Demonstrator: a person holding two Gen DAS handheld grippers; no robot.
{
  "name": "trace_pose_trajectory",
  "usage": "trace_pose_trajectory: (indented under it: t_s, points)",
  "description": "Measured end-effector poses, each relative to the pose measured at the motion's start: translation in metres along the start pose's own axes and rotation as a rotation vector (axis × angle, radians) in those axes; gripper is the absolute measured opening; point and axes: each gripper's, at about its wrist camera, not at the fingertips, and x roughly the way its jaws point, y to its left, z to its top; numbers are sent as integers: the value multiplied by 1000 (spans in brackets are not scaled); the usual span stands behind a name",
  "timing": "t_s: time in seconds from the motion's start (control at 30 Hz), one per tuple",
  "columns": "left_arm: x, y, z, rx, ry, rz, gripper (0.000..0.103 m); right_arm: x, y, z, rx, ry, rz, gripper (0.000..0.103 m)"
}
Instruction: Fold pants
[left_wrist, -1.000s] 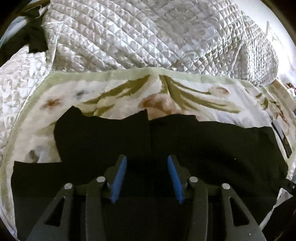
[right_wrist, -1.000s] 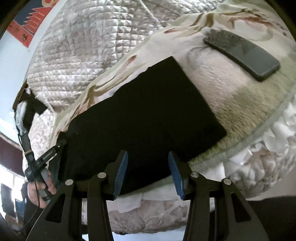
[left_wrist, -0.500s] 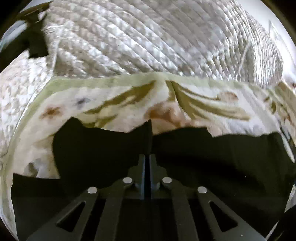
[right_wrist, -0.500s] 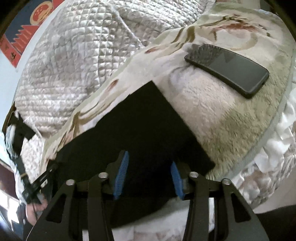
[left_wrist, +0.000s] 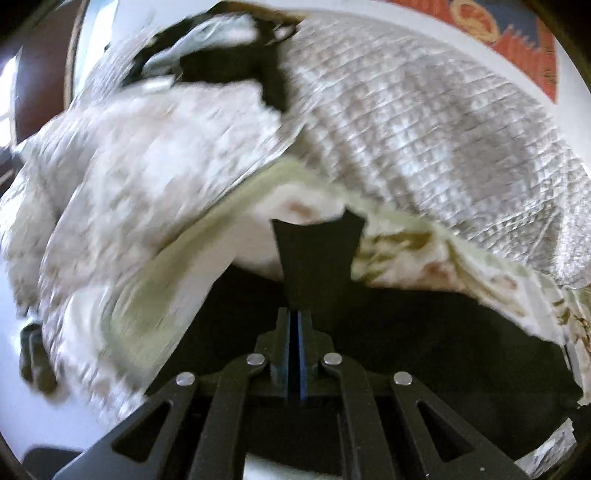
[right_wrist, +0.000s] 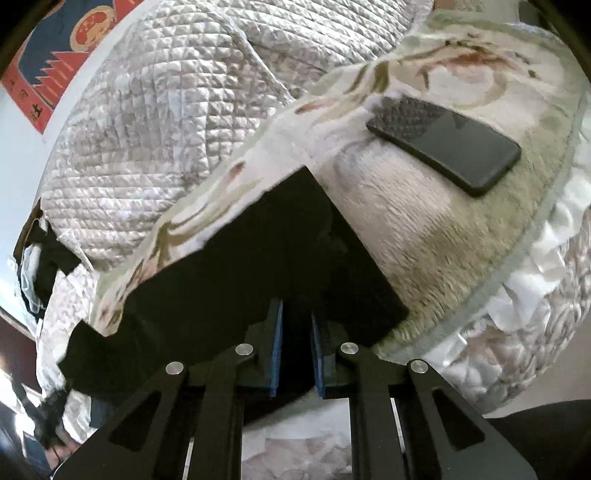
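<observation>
1. Pants (right_wrist: 236, 280), one pair, black. They lie across the floral blanket at the near edge of the bed. In the right wrist view they run from 8 o'clock toward 1 o'clock. A flap of the black cloth stands up ahead of the left tool in the left wrist view.
2. Left tool (left_wrist: 294, 321), one. Its blue pads are pressed together, and the black cloth of the pants rises from between them at 12 o'clock. The view is blurred.
3. Right tool (right_wrist: 296, 325), one. Its jaws stand narrow and are closing. The black edge of the pants lies between the pads; whether the pads press on it I cannot tell.
4. Phone (right_wrist: 445, 142), one, dark, screen up. It rests on the blanket at 1 o'clock from the right tool, well apart from the pants.
5. Floral blanket (right_wrist: 424, 229), one, cream and plush, with brown and olive pattern and a pale green border.
6. Quilted bedspread (right_wrist: 177, 103), one, silvery white, heaped behind the blanket at 11 o'clock.
7. Wall hanging (right_wrist: 55, 59), one, red and blue, on the pale wall at 10 o'clock.
8. Dark garment (left_wrist: 240, 55), one heap, on the quilt at 11 o'clock in the left wrist view.
</observation>
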Motion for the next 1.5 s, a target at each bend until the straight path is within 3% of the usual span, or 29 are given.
trace_pose_trajectory:
  t_s: [0.13,0.33,0.4,0.47,0.6,0.77,0.87,1.0,1.27,1.33,1.4,1.5]
  points:
    - [20,16,-17,-67,91,3,5,8,-8,2,42,20,8,14]
    - [19,19,-21,-129,82,-28,5,12,-7,5,76,10,34,23]
    - [22,23,-22,-162,93,-43,5,14,-7,6,79,5,40,22]
    - [25,27,-21,-194,101,-63,5,15,-6,7,74,4,36,14]
    - [17,22,-11,-171,68,-74,4,11,0,11,57,-8,61,10]
    - [-34,13,-2,-170,-45,-60,4,-18,7,17,58,-31,119,9]
    - [-39,17,-16,-157,-17,-33,4,-10,-6,12,74,15,50,9]
    - [-9,32,-40,-196,114,11,4,9,-17,6,101,81,1,9]
    - [-5,30,-48,-155,136,50,5,5,-12,8,59,87,-41,9]
    - [-7,31,-46,-157,133,74,5,-3,-10,8,63,66,-36,14]
    - [-14,36,-42,-171,113,123,6,-18,-7,10,43,24,-86,23]
    - [-26,44,-32,-190,58,173,6,-42,-2,15,5,-80,-170,24]
